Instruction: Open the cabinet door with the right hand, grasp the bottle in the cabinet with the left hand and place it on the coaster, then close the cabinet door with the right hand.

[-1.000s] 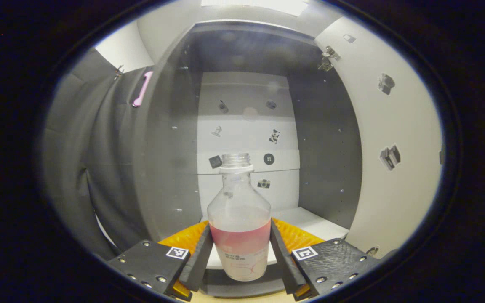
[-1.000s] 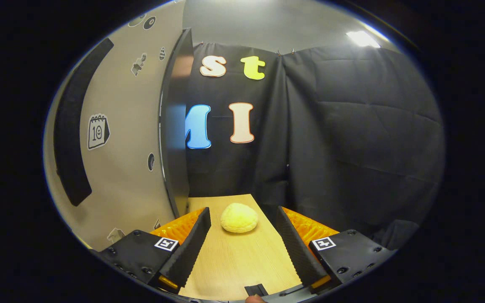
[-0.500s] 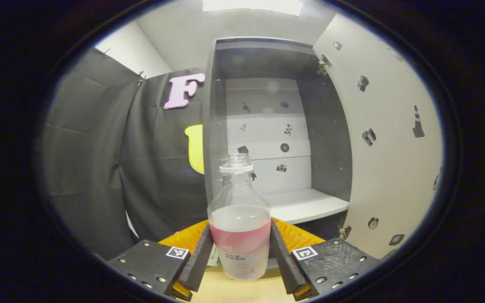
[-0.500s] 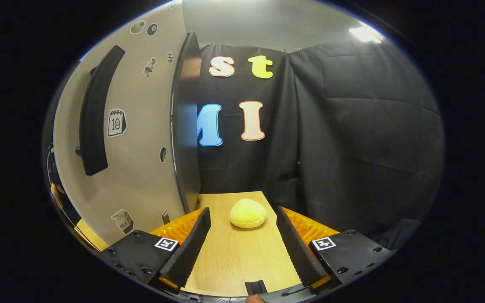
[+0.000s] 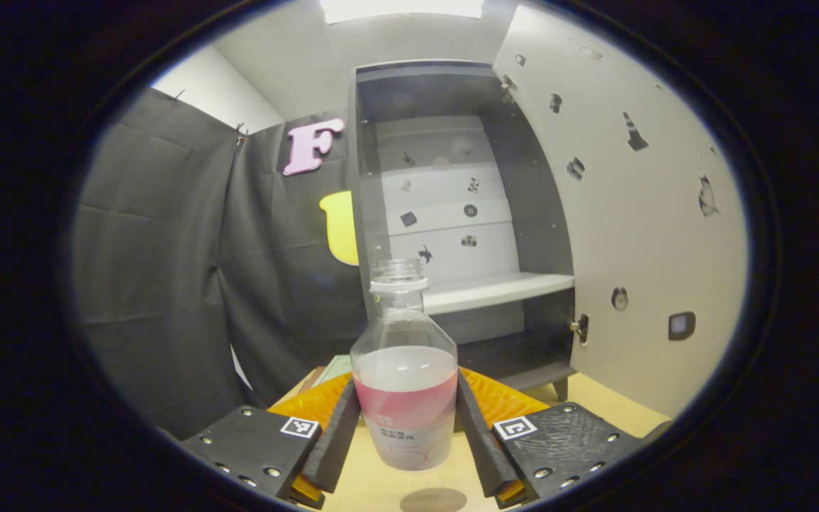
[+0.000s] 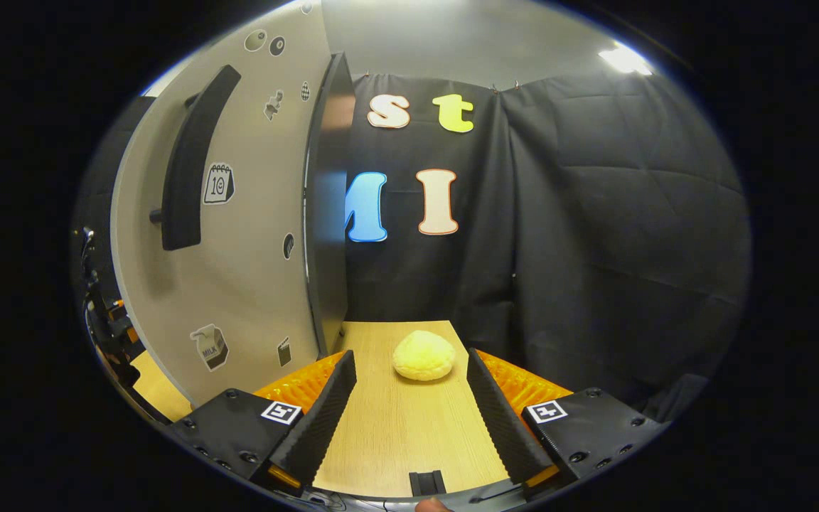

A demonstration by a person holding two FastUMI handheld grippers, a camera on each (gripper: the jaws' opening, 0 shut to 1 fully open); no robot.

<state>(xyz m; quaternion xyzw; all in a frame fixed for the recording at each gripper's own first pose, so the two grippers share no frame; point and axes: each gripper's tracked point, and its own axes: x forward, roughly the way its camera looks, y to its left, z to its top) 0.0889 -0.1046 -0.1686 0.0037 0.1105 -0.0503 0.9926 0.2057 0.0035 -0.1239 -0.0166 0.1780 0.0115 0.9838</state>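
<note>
The left tongs (image 5: 407, 427) were clenched on the bottle (image 5: 404, 384), both fingers pressed against its lower body at the bottom centre of the left gripper view. The bottle had no cap, stood upright in the grip and held a pink liquid in its lower part. It was out of the cabinet (image 5: 452, 213), which stood open in the upper centre of the frame with its white shelf (image 5: 495, 290) bare. The cabinet door (image 5: 637, 235) was swung wide on the right of the frame.

A dark round patch, probably the coaster (image 5: 432, 500), showed on the wooden desk (image 5: 374, 487) at the very bottom edge, just below the bottle. I could not tell how high the bottle hung over it.

The right tongs (image 6: 409, 419) were released and held nothing. They pointed over the desk toward a yellow bun-like object (image 6: 423, 355) in the lower centre of the right gripper view. The outer face of the door, with its long dark handle (image 6: 193, 160), filled the upper left of that frame.

To do this step well, I think the bottle should go down straight and slowly, because it is open and the liquid can spill if it tilts. The base should be centred over the round patch before the fingers loosen. The fingers should let go only when the bottle stands firmly. The right tongs should wait beside the door, ready to push it closed.
</note>
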